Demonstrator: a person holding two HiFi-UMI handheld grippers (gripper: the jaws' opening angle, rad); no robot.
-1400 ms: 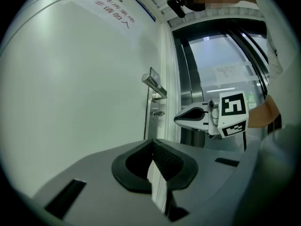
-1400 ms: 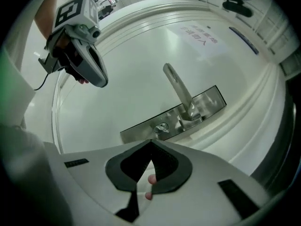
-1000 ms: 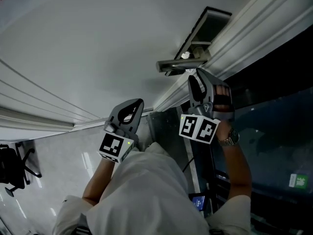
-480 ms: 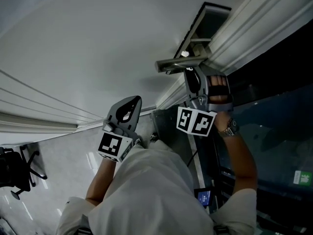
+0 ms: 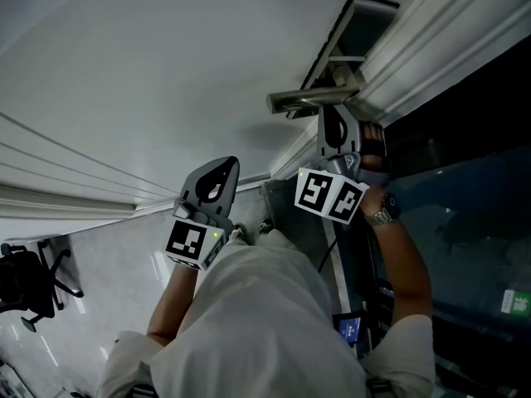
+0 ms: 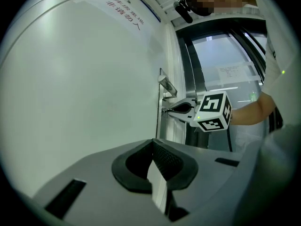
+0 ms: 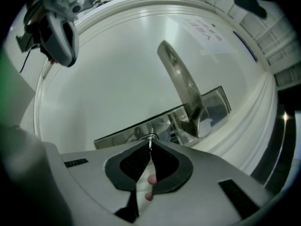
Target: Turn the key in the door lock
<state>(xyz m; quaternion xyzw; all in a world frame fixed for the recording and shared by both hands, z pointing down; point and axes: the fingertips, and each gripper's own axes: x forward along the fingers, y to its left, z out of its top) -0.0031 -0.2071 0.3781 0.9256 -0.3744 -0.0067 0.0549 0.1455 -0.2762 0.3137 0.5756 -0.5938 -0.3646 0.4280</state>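
- Key (image 7: 150, 140) is sticking out of the lock plate (image 7: 188, 113) just below the door handle (image 7: 181, 81). The right gripper (image 7: 150, 146) is pointing straight at it, with the key's head sitting between the very tips of its jaws.
- Those jaws have just been closing, and they are now pinching the key.
- Left gripper (image 5: 214, 181) is hanging well apart from the lock, off to the left. It is facing the bare white door (image 5: 166, 73), and its jaws are pressing together on nothing.
- In the head view, the handle (image 5: 311, 99) and the right gripper's own body are covering the lock, so the key is showing only in the right gripper view.
- A printed notice (image 7: 202, 32) is hanging higher up on the door.
- A dark glass panel (image 5: 465, 222) is running along the right of the door frame.
- An office chair (image 5: 29, 280) is standing on the pale floor at the lower left.
- A watch (image 5: 382, 215) is showing on the wrist behind the right gripper.
- Compared with a second ago, the right gripper is sitting tighter under the handle and is lying rolled a little. Its jaws, spread then, are now gripping. The left gripper is keeping much the same place.
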